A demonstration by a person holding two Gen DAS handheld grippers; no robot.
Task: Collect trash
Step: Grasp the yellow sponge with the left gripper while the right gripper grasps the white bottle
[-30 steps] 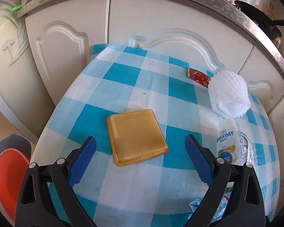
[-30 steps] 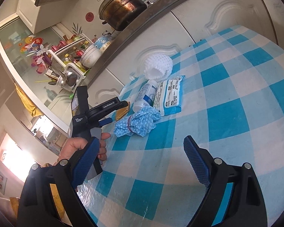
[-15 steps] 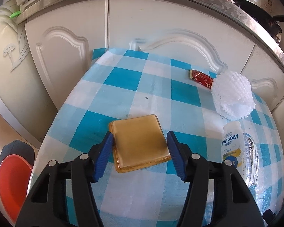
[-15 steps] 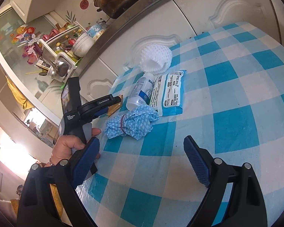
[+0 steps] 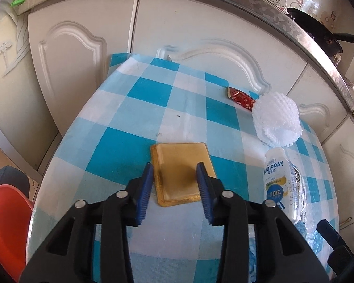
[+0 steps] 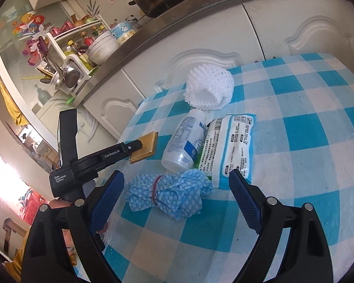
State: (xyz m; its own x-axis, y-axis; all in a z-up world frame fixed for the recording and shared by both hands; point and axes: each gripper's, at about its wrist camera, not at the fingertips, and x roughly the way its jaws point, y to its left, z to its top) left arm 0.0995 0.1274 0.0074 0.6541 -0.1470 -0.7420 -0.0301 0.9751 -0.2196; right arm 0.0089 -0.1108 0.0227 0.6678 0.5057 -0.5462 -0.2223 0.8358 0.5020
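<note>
Open checked cloth (image 5: 139,103) lies left of and beyond the tan tray (image 5: 180,165), up to the cabinet doors (image 5: 195,33), which wall the table's far edge. To the tray's right stand the bottle (image 5: 274,176), foam net (image 5: 277,122) and red sachet (image 5: 240,97). In the right view, the cloth bundle (image 6: 169,193), bottle (image 6: 185,141) and wipes pack (image 6: 231,146) crowd together; the table's right half (image 6: 313,155) is bare.
</note>
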